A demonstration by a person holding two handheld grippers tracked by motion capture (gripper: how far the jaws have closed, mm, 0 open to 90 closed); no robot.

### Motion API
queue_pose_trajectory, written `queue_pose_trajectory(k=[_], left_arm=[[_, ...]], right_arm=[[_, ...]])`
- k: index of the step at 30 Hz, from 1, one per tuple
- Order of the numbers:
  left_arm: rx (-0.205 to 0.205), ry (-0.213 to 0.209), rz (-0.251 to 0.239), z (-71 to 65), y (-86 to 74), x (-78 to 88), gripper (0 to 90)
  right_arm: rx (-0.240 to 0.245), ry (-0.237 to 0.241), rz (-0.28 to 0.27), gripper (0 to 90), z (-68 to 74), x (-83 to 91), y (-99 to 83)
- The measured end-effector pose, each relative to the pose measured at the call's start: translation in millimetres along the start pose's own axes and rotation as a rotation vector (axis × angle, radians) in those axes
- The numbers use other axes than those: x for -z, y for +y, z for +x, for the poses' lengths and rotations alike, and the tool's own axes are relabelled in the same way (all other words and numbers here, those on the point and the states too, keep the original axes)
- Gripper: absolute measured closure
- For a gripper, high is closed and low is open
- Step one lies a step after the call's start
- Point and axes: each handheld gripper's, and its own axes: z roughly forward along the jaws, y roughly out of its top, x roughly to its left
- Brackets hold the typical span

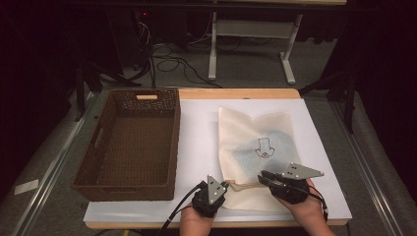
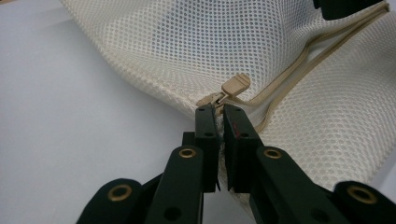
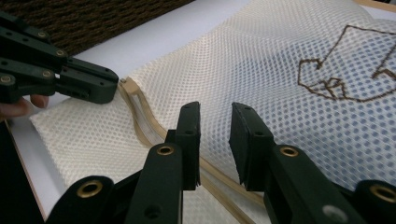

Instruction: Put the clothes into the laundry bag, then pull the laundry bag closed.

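High view: cream mesh zip bag (image 1: pixel 255 147) lies beside the brown woven basket (image 1: pixel 133 142). Left gripper (image 2: pixel 218 114) pinches the bag's zip end to steady it; right gripper (image 3: pixel 214 116) hovers narrow, holding nothing.

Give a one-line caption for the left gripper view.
Left claw shut on the mesh bag edge just below its tan zipper pull.

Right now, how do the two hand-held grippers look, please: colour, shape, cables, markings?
Both the left gripper and the right gripper are black, each topped by a grey three-cornered plate with small holes. Their jaws are flat black blocks on linked bars with brass-coloured rivets. A black cable trails from each gripper. The left gripper's jaw has a small red mark. The hands are bare; no sleeves appear.
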Motion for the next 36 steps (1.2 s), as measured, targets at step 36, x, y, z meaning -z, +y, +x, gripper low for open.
queue_pose_trajectory(k=[36], left_arm=[[0.006,0.012,0.0,2.3,-4.4,1.6,84.9]], right_arm=[[0.003,0.124,-0.004,74.2,28.8,-36.6,19.3]])
